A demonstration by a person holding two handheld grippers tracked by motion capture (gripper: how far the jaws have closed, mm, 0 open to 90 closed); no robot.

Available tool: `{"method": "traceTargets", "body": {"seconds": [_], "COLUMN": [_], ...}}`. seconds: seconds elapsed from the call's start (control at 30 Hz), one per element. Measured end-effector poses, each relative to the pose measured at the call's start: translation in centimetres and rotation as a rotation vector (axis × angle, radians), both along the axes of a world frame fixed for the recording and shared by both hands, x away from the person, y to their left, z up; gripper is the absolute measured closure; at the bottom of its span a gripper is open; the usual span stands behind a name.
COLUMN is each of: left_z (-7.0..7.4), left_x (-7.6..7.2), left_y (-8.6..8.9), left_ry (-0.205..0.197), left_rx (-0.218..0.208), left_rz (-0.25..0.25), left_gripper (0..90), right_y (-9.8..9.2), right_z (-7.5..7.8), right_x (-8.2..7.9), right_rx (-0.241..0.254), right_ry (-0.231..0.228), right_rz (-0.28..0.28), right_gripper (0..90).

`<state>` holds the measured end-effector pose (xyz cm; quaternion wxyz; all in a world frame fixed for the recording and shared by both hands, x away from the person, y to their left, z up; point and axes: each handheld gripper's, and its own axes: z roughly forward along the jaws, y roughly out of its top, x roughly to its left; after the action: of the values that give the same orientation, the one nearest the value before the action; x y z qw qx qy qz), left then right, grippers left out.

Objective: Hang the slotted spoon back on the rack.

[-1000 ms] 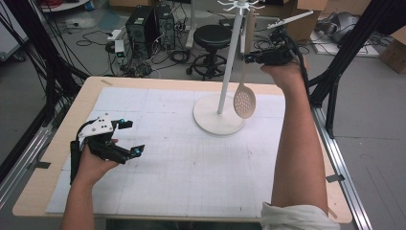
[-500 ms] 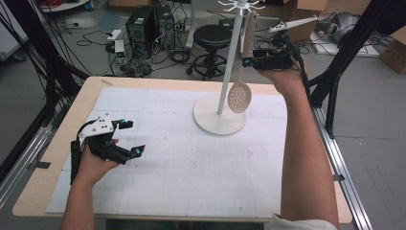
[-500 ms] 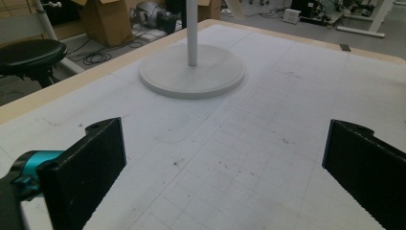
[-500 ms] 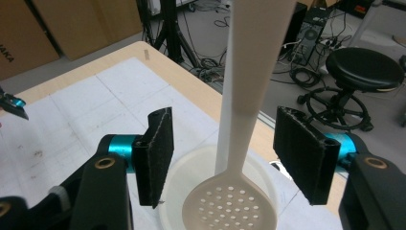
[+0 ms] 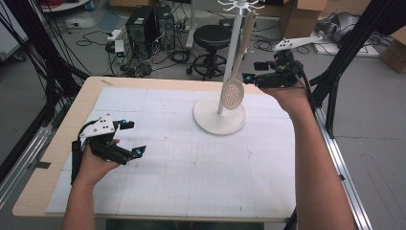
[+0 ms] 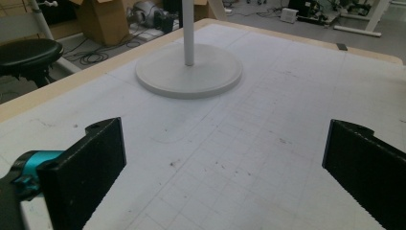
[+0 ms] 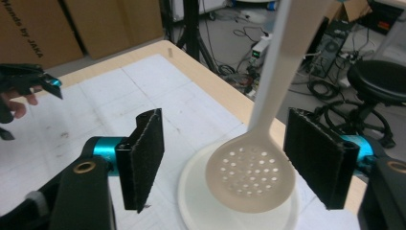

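The cream perforated plastic skimmer spoon [image 5: 233, 93] hangs from the white hook stand [image 5: 219, 115] at the bench's [image 5: 158, 191] far side, its bowl between but untouched by the just-opening jaws of the right tool [image 7: 222, 158], which should back straight off without nudging it.

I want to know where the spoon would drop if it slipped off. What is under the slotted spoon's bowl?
Under the slotted spoon lies the stand's round white base, on the gridded mat. The bowl covers part of the base.
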<state>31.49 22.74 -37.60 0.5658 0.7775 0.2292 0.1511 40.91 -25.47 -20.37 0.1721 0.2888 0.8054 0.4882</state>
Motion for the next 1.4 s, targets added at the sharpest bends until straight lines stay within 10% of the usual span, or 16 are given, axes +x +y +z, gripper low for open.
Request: {"method": "traceTargets", "body": {"seconds": [0.9,1.4], "left_z": [-0.3,-0.5], "left_x": [0.0,0.0], "left_y": [0.0,0.0], "left_ry": [0.002,0.008], "left_rx": [-0.017,-0.046], "left_rz": [-0.014,-0.047], "left_gripper": [1.6,1.6], "right_y": [-0.9,-2.4], "right_z": [-6.2,-12.7], "right_x": [-5.8,-8.9], "right_rx": [0.118,0.144], "right_ry": [-0.056,-0.049], "right_rz": [0.067,0.032], "right_gripper": [18.2,17.2]}}
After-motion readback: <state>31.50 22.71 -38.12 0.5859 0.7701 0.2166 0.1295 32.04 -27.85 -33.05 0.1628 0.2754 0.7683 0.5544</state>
